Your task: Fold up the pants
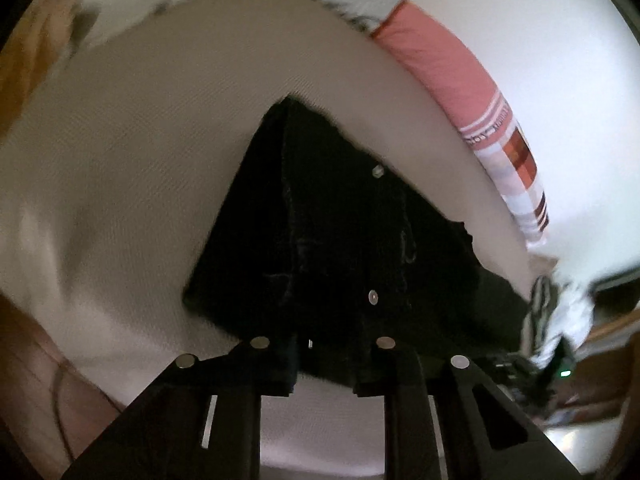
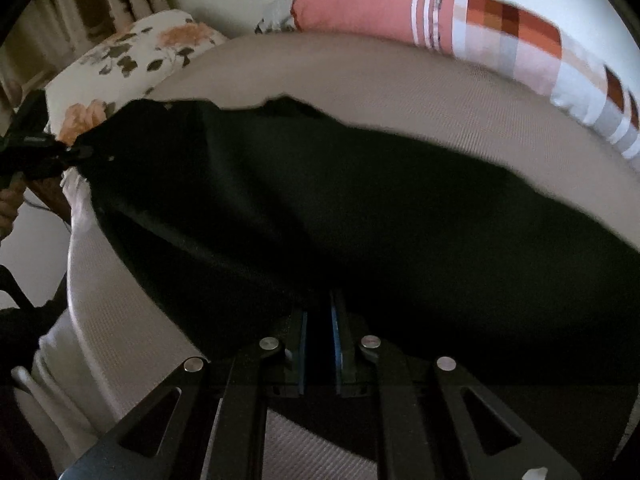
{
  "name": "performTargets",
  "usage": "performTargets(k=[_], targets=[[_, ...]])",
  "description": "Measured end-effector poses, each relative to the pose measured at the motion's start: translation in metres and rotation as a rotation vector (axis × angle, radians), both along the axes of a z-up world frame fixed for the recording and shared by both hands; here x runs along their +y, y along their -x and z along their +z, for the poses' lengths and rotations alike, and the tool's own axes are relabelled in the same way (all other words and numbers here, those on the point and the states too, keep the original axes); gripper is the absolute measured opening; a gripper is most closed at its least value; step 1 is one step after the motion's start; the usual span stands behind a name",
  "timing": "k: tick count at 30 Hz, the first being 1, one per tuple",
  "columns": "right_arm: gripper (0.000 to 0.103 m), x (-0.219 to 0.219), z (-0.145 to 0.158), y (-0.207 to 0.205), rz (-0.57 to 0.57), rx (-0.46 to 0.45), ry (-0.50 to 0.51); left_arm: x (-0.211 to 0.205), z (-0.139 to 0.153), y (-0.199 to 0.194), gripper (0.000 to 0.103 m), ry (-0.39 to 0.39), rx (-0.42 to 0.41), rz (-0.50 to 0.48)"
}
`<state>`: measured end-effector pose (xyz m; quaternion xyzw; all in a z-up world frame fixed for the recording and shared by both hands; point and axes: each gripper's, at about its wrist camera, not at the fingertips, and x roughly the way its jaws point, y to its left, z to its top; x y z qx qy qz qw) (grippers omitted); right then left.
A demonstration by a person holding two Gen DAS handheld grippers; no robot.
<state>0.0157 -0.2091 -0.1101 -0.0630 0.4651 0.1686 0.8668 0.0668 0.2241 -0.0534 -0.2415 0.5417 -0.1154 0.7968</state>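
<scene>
Black denim pants (image 1: 340, 240) spread on beige textured bed sheet (image 1: 140, 160), directly ahead of both tools. Left hand-held gripper (image 1: 326, 364) pinching the near edge of the fabric beside the metal rivets, jaws set fairly wide around a thick bunch. Right hand-held gripper (image 2: 319, 344) pressed nearly together on another near edge, blue pads (image 2: 303, 352) clamping cloth. Two-point hold likely meant to keep the edge taut for a clean fold. Pink checked pillow (image 2: 460, 28) beyond, well apart.
</scene>
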Motion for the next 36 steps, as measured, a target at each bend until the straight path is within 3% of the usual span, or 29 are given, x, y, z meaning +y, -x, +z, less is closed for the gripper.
performTargets(k=[3, 6, 13, 18, 21, 25, 28, 32, 36], targets=[[0.009, 0.002, 0.019, 0.010, -0.001, -0.022, -0.016, -0.008, 0.027, -0.010, 0.018, -0.097, -0.110, -0.081], [0.009, 0.008, 0.026, 0.021, 0.010, -0.010, -0.016, -0.009, 0.037, -0.017, 0.018, -0.144, -0.153, -0.142], [0.009, 0.016, -0.019, 0.026, 0.007, 0.114, -0.010, -0.008, -0.018, -0.008, 0.020, -0.253, -0.060, -0.229], [0.009, 0.010, -0.024, 0.024, -0.002, 0.138, -0.044, -0.020, -0.022, 0.007, 0.035, -0.376, -0.129, -0.239], [0.011, 0.009, -0.024, 0.025, -0.008, 0.130, -0.042, -0.022, -0.018, 0.013, 0.057, -0.444, -0.148, -0.216], [0.012, 0.005, -0.022, 0.025, -0.036, 0.134, -0.078, -0.017, 0.001, 0.029, 0.061, -0.470, -0.204, -0.195], [0.013, 0.003, -0.021, 0.025, -0.053, 0.126, -0.098, -0.025, 0.022, 0.047, 0.061, -0.534, -0.301, -0.186], [0.015, 0.001, -0.016, 0.024, -0.068, 0.110, -0.124, -0.067, 0.040, 0.065, 0.067, -0.524, -0.431, -0.295], [0.015, -0.002, -0.011, 0.022, -0.079, 0.100, -0.151, -0.127, 0.034, 0.068, 0.068, -0.445, -0.464, -0.476]])
